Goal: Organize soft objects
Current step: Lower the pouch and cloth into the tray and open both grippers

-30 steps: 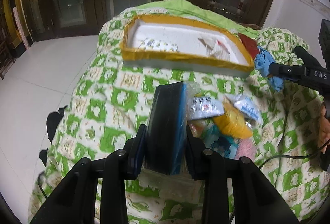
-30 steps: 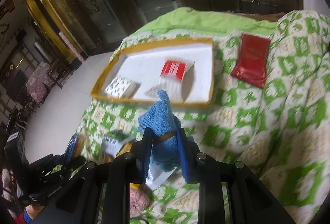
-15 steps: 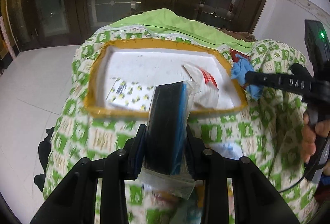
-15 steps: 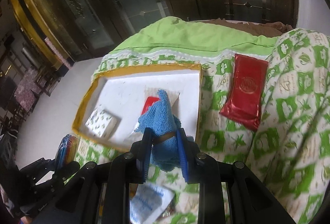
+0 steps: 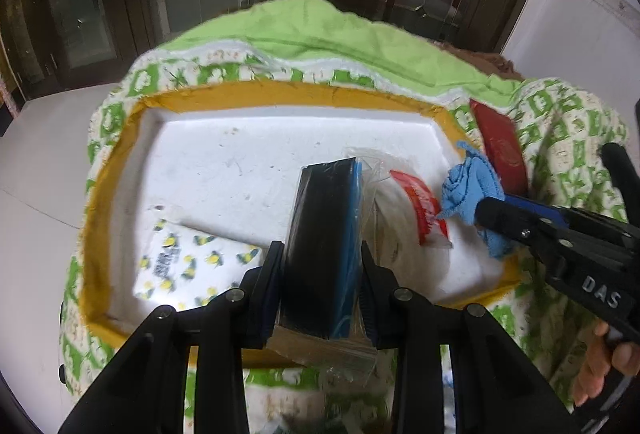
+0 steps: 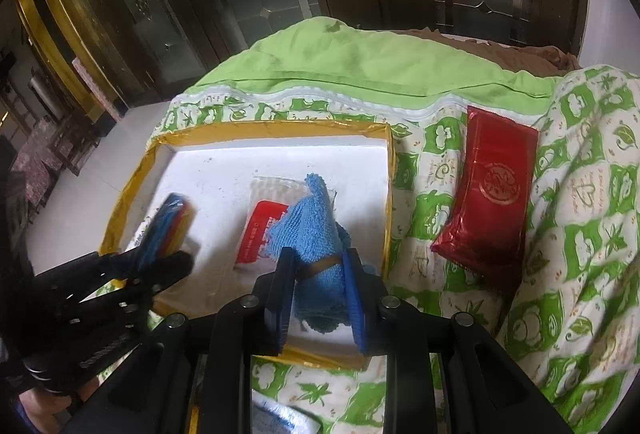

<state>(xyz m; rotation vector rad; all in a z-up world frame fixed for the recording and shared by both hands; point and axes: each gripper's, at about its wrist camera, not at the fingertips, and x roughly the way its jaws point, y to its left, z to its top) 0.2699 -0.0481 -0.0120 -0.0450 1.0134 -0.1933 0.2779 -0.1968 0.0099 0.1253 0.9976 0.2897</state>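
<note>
My left gripper (image 5: 322, 266) is shut on a dark, blue-edged sponge pack in clear wrap (image 5: 324, 234), held over the white tray with a yellow rim (image 5: 304, 96). It also shows in the right wrist view (image 6: 170, 218). My right gripper (image 6: 318, 270) is shut on a rolled blue cloth (image 6: 312, 222), held over the tray's right part (image 6: 390, 194); the cloth shows in the left wrist view (image 5: 470, 190). In the tray lie a lemon-print tissue pack (image 5: 188, 266) and a red-and-white packet (image 5: 420, 206).
A red packet (image 6: 488, 202) lies on the green-patterned blanket (image 6: 580, 234) right of the tray. A blue-and-white packet (image 6: 280, 418) lies on the blanket below the tray. Dark wooden glass doors stand behind the bed.
Both grippers have moved forward with their loads. They were over the blanket and loose packets; now both are over the tray.
</note>
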